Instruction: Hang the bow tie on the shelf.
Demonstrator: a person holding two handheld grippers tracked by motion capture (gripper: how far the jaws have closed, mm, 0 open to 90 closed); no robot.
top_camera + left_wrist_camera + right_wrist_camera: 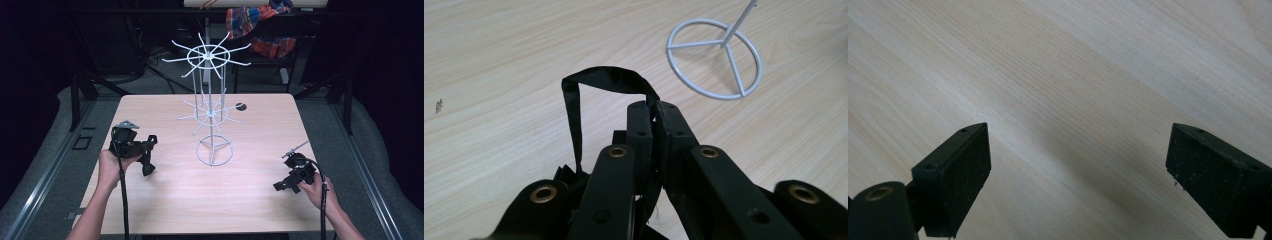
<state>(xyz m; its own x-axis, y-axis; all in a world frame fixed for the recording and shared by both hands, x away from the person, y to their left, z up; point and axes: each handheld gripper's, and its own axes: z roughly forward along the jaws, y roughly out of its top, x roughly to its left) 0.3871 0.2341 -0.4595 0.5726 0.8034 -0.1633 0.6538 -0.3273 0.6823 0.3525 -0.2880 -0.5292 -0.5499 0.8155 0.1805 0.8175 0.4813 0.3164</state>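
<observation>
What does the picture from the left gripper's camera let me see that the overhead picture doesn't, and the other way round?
The left gripper view shows the left gripper with jaws shut on a black strap that loops up beside them.

The high view shows the white wire rack's two tiers of hooks, the right gripper low over the table, both forearms, and a small dark disc behind the rack.

Both show the rack's ring base and the wooden table.
</observation>
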